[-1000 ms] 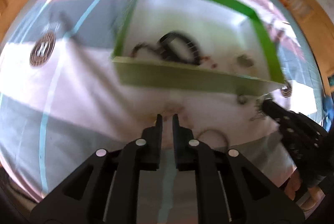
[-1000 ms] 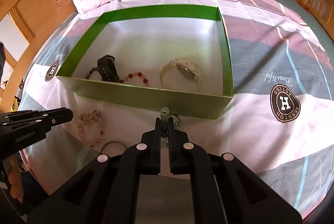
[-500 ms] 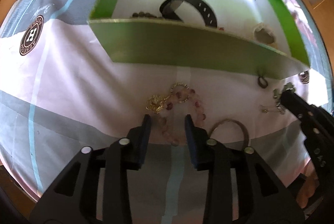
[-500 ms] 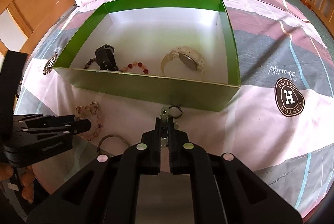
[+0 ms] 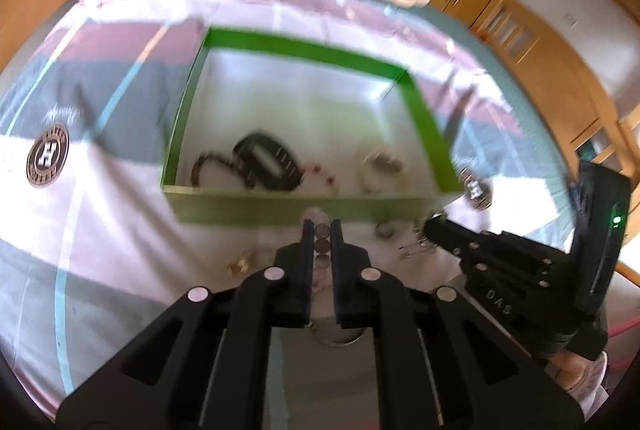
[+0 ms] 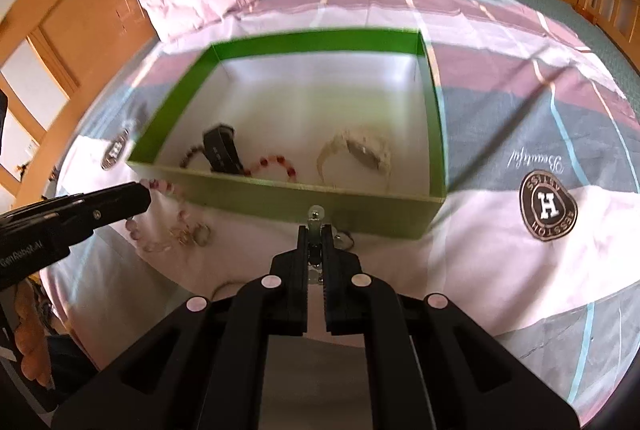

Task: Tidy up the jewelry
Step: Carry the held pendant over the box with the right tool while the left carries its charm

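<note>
Round pink beads (image 5: 322, 244), green box (image 5: 304, 210)

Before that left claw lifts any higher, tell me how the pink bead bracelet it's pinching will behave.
Probably floppy: the pink bead bracelet droops from the left claw in a slack loop, its lower end on the bedspread. Probably light, since a pinch on a few beads carries it. Its round beads may slip or swing.
</note>
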Tool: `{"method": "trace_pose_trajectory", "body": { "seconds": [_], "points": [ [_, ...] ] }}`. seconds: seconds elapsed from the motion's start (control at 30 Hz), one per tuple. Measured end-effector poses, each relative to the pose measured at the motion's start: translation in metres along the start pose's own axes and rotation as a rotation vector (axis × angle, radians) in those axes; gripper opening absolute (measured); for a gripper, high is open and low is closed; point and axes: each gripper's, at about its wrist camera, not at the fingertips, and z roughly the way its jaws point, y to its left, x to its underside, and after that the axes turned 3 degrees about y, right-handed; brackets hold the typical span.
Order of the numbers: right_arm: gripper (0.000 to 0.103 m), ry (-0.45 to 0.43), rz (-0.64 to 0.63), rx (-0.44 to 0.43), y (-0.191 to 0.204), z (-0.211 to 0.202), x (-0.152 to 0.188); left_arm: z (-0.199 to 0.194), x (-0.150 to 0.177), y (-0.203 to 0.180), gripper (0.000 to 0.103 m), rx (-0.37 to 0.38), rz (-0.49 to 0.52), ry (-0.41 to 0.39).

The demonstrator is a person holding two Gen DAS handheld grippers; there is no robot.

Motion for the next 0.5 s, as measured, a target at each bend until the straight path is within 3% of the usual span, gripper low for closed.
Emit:
{"method": "trace_pose_trajectory", "body": {
  "seconds": [0.23, 0.5],
  "points": [
    [0.006, -0.122, 0.024, -0.058, -0.004, -0.026, -0.013, -0.011, -0.011, -0.015, 0.008, 0.025, 0.011, -0.062],
    [0.006, -0.153, 0.051, -0.085, -0.002, -0.023, -0.026, -0.012, -0.024, -0.008, 0.008, 0.009, -0.037, -0.097]
  ]
}}
